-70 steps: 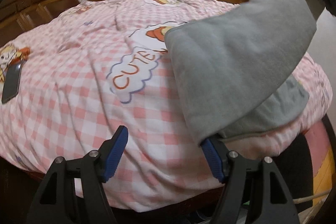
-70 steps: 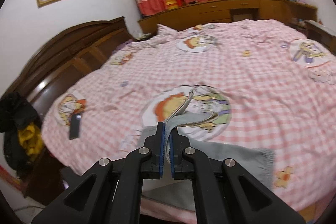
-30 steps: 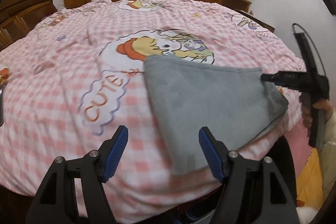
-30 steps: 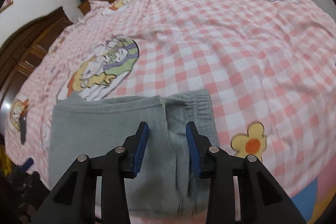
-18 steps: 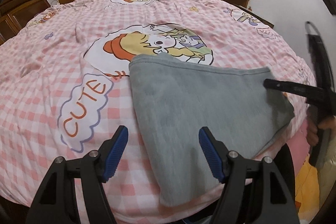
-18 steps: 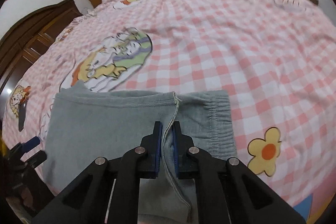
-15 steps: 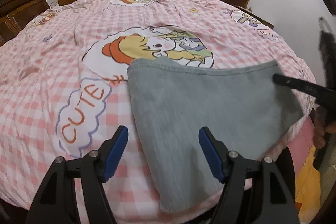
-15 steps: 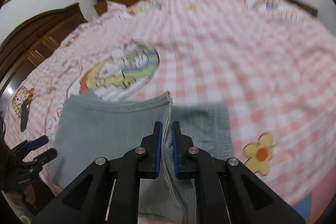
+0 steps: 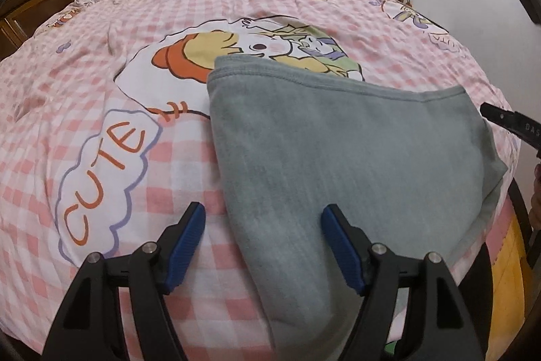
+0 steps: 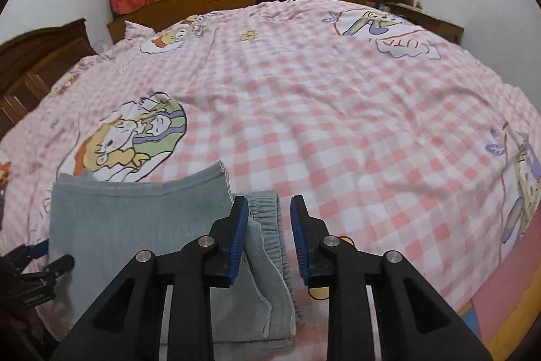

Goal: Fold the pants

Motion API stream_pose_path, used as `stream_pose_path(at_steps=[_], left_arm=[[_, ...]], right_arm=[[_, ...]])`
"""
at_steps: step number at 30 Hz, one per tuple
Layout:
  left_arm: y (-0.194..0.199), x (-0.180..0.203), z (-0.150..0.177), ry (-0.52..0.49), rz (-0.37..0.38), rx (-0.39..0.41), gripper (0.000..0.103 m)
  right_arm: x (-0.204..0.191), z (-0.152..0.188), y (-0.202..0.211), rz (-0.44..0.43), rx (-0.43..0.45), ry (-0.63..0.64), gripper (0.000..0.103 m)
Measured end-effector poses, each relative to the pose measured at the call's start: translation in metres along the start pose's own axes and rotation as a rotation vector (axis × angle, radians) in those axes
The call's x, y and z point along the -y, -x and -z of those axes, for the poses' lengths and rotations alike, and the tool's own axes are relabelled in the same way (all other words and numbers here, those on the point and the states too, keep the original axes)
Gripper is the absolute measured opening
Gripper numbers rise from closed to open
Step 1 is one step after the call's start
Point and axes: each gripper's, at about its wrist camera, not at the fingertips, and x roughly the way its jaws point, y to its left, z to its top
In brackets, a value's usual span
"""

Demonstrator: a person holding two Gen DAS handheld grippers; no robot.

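Spreading apart just now, your right gripper (image 10: 267,235) has its blue pads clear of the cloth: the jaws have been opening, and the elastic waistband (image 10: 270,225) shows in the gap below them, lying loose and unpinched. Your left gripper (image 9: 262,246) stands wide, with nothing clamped; the near left edge of the pants (image 9: 338,164) lies on the bed beneath its gap, but neither pad presses on it.

Further out, the grey pants rest as a folded slab at the near edge of the bed (image 10: 338,110), on the pink checked cover, their far edge overlapping the cartoon print (image 9: 250,53). The top layer stops short of the waistband, which peeks out on the right.

This looks like the release after a fold laid over, so you are well along. The next move, as I judge it, calls for one more fold or a smoothing pass: take hold of both layers together, or the top one will slide.
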Motion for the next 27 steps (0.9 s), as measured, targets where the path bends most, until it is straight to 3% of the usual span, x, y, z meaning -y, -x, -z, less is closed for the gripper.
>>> stream_pose_path(at_steps=[3,7,10,13,20,22,27], left_arm=[[-0.001,0.001,0.002,-0.008,-0.01,0.009,0.077],[-0.001,0.002,0.003,-0.006,-0.014,0.012,0.077],[-0.001,0.003,0.003,-0.003,-0.012,0.008,0.077],[-0.001,0.003,0.003,0.0,-0.013,0.008,0.077],[-0.002,0.002,0.003,-0.001,-0.013,0.008,0.077],[-0.002,0.002,0.003,0.0,-0.011,0.008,0.077],[-0.002,0.001,0.003,-0.002,-0.01,0.01,0.077]], right_arm=[[0.0,0.002,-0.007,-0.069,-0.033,-0.013,0.026],[-0.01,0.008,-0.018,-0.225,-0.098,-0.031,0.026],[-0.019,0.01,-0.02,-0.214,-0.089,0.005,0.026],[-0.029,0.012,-0.017,-0.268,-0.105,0.046,0.026],[-0.055,0.022,0.007,-0.526,-0.106,0.141,0.026],[-0.062,0.024,0.01,-0.522,-0.103,0.174,0.026],[-0.065,0.022,0.007,-0.421,-0.125,0.234,0.026]])
